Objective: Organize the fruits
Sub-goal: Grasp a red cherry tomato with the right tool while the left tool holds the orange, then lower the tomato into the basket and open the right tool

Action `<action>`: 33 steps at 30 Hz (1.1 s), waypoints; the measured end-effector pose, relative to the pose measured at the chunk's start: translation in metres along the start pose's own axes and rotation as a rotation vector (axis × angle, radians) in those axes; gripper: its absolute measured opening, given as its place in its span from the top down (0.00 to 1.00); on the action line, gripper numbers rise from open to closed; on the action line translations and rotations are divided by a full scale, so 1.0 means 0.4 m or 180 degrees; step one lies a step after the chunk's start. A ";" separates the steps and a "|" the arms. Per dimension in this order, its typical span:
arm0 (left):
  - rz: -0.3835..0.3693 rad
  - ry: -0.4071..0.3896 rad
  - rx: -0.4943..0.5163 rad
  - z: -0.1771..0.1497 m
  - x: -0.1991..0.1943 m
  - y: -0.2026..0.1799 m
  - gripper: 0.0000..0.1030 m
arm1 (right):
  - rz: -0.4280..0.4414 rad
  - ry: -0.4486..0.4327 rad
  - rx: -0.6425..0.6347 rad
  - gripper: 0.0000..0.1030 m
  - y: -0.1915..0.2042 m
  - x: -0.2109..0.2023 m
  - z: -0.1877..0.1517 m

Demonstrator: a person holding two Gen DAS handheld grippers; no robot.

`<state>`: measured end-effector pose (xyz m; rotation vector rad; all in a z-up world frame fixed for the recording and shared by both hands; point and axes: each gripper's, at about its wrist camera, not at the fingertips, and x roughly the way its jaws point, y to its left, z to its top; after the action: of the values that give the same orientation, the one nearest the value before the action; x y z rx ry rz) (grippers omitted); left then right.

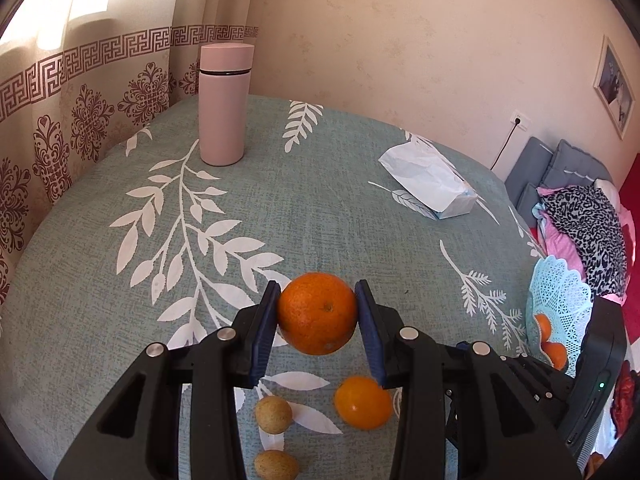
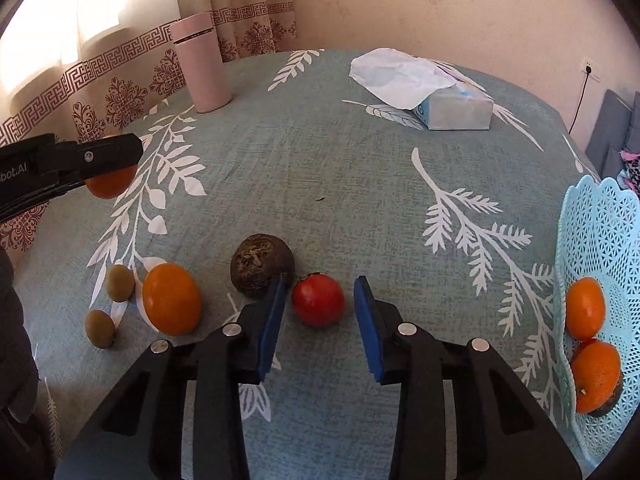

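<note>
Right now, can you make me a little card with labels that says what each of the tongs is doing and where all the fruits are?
Left tongs: shut on an orange
Right tongs: open, with a red fruit between them, not touching
Basket: pale blue, at the right edge, two orange fruits inside
Loose on tablecloth: dark round fruit, oval orange fruit, two small greenish fruits
Other things: pink flask, tissue box
</note>
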<state>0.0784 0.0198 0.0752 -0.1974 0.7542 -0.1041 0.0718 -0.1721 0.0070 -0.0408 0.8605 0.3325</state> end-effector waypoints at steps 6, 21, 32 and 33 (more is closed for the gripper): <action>0.0004 0.0032 0.0017 -0.006 0.009 -0.005 0.62 | 0.0025 0.0003 -0.0013 0.73 0.004 -0.001 -0.007; -0.0042 0.0084 0.0181 -0.032 0.020 -0.046 0.62 | -0.0241 -0.0488 0.0276 0.73 -0.057 -0.162 -0.036; -0.0098 0.0128 0.0343 -0.057 0.025 -0.084 0.62 | -0.0675 -0.0759 0.0785 0.73 -0.212 -0.273 -0.083; -0.0101 0.0132 0.0352 -0.059 0.025 -0.086 0.62 | -0.0708 -0.0768 0.0838 0.73 -0.226 -0.279 -0.088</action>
<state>0.0689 -0.0187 0.0591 -0.1022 0.7843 -0.1801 0.0061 -0.2939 0.0587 0.1449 0.6469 0.0126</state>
